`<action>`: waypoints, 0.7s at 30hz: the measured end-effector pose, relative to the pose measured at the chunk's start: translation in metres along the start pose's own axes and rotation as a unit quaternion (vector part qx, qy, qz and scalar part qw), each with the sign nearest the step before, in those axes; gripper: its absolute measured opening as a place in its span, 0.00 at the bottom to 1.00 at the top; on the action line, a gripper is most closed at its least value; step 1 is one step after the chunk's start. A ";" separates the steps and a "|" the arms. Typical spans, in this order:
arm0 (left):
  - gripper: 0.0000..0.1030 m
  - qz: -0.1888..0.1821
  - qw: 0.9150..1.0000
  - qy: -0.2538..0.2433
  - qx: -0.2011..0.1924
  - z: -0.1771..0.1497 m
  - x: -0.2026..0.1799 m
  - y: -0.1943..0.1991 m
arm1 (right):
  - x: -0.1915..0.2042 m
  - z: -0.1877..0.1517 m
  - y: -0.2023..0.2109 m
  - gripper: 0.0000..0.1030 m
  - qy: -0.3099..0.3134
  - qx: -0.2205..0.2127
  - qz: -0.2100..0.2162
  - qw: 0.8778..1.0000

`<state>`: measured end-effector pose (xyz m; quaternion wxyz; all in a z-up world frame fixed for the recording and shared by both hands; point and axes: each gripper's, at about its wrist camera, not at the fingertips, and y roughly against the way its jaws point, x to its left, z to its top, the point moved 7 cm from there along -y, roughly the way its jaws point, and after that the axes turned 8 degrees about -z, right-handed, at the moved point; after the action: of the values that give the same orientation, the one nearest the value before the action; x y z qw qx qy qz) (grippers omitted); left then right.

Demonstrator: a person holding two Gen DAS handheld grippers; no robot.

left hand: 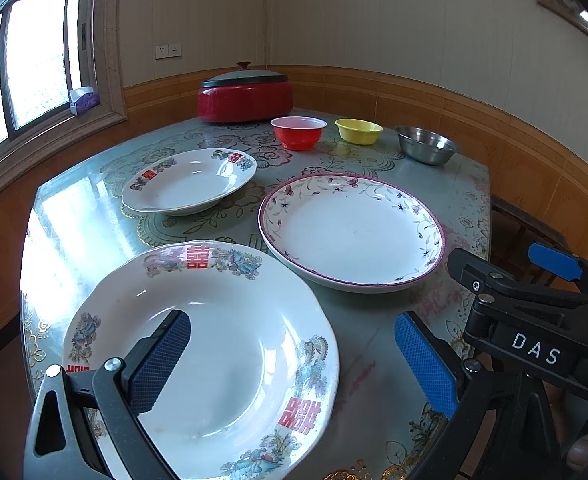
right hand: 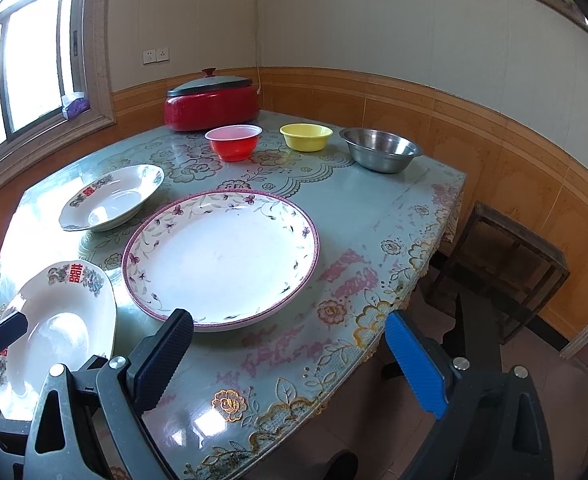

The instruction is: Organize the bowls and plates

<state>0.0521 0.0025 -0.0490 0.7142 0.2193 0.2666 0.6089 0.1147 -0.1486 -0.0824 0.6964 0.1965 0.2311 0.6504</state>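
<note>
A near white plate with red characters [left hand: 213, 352] [right hand: 49, 336] lies at the table's front left. A smaller matching plate [left hand: 189, 180] [right hand: 111, 196] lies behind it. A large purple-rimmed floral plate [left hand: 352, 228] [right hand: 221, 256] lies in the middle. A red bowl [left hand: 298, 132] [right hand: 233, 142], a yellow bowl [left hand: 358, 131] [right hand: 306, 137] and a steel bowl [left hand: 428, 145] [right hand: 381, 150] stand in a row at the back. My left gripper [left hand: 294, 364] is open above the near plate's right side. My right gripper [right hand: 289, 364] is open above the table's front edge.
A red electric pot with a lid [left hand: 245, 94] [right hand: 211, 102] stands at the table's far corner. A wooden stool [right hand: 502, 268] stands on the floor to the right of the floral tablecloth [right hand: 374, 208]. A window sill with a tissue box [left hand: 83, 100] is at the left.
</note>
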 end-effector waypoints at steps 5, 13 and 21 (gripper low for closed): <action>1.00 0.000 1.000 -0.001 0.001 -0.001 -0.001 0.000 | 0.000 -0.002 -0.001 0.96 -0.001 0.004 0.001 1.000; 1.00 0.001 1.000 -0.004 0.004 -0.001 -0.004 -0.002 | -0.001 -0.003 -0.002 0.96 -0.003 0.006 0.003 1.000; 1.00 0.005 1.000 -0.007 0.009 -0.002 -0.006 -0.005 | -0.003 -0.004 -0.005 0.96 -0.007 0.011 0.014 1.000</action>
<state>0.0533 -0.0040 -0.0532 0.7109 0.2314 0.2659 0.6086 0.1161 -0.1522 -0.0887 0.6864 0.2121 0.2301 0.6565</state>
